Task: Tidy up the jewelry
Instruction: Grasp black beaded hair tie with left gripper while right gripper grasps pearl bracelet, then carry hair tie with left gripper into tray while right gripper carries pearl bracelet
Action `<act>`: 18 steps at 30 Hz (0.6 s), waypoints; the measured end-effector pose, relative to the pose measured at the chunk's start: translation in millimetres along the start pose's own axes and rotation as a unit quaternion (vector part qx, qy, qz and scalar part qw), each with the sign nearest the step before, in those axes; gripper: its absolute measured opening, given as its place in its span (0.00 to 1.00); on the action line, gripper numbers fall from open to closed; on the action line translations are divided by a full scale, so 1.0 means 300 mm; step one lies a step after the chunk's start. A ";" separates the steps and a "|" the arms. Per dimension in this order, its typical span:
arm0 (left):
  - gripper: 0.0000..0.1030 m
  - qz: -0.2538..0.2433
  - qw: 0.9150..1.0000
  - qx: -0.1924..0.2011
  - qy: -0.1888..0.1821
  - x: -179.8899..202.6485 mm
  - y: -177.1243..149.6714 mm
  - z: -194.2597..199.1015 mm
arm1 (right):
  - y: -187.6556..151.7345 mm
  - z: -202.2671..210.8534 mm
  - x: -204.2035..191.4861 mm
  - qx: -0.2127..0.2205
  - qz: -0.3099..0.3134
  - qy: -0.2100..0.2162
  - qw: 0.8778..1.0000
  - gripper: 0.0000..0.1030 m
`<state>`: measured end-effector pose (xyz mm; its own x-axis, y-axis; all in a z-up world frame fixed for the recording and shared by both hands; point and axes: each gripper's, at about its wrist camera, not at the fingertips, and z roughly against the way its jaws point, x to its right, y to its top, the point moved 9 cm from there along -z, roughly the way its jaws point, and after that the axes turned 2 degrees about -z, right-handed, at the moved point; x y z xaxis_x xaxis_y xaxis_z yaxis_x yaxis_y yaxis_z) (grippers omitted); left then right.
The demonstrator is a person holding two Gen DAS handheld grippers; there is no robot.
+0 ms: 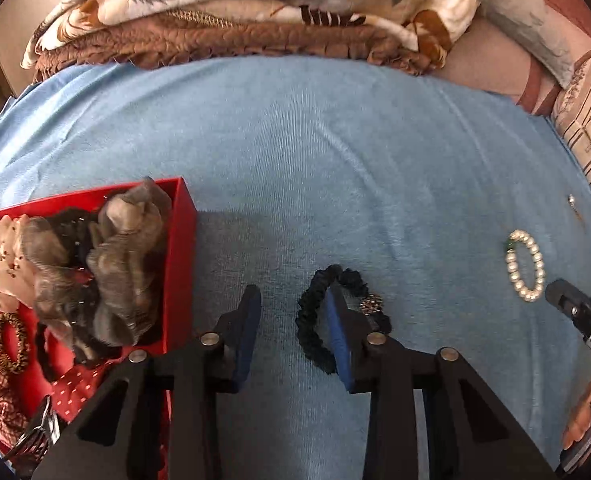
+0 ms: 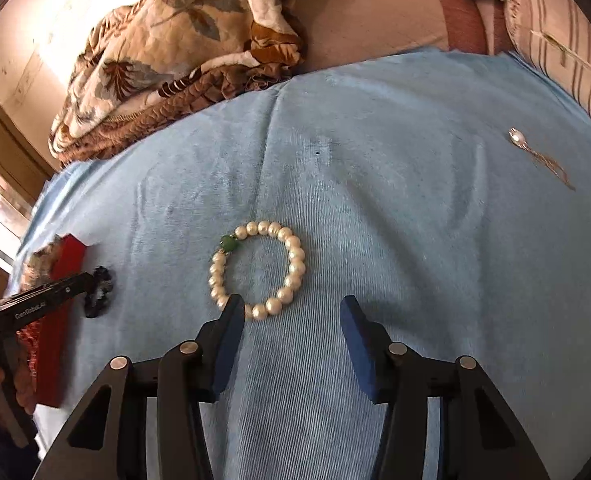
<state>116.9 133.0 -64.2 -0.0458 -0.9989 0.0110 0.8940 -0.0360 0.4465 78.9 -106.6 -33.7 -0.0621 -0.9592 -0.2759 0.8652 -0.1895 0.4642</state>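
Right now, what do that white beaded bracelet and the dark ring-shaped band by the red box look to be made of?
The bracelet looks like pearl or imitation-pearl beads, glossy cream with soft highlights, plus one green bead, perhaps stone or glass. The dark band looks like ruffled black fabric over elastic, matte and crinkled; a sparkly beaded ornament sits on one side.

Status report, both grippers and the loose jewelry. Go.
Left gripper open, one finger inside the black scrunchie. Right gripper open at the pearl bracelet, nothing gripped. Earring loose on the blue cloth. Red box already crowded.
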 end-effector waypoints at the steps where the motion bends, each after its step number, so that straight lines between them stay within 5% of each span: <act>1: 0.31 -0.003 1.000 0.002 0.004 0.000 0.002 -0.006 | 0.003 -0.007 -0.001 0.001 0.004 -0.004 1.000 0.49; 13: 0.39 -0.046 0.998 0.021 0.030 0.028 0.015 -0.025 | 0.041 -0.063 -0.033 0.028 0.067 -0.065 0.995 0.40; 14: 0.37 -0.048 0.998 0.021 0.032 0.029 0.013 -0.024 | 0.042 -0.062 -0.032 0.031 0.072 -0.074 0.994 0.35; 16: 0.11 -0.049 0.998 0.020 0.024 0.039 0.011 -0.019 | 0.047 -0.056 -0.028 0.033 0.070 -0.073 0.994 0.14; 18: 0.07 -0.051 0.998 0.018 0.022 0.053 0.007 -0.009 | 0.049 -0.050 -0.027 0.031 0.063 -0.062 0.996 0.11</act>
<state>119.3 117.0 -65.5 -0.1152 -0.9906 -0.0743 0.8690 -0.1367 0.4756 99.4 -98.6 -37.2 -0.0201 -0.9939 -0.1080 0.8375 -0.0758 0.5412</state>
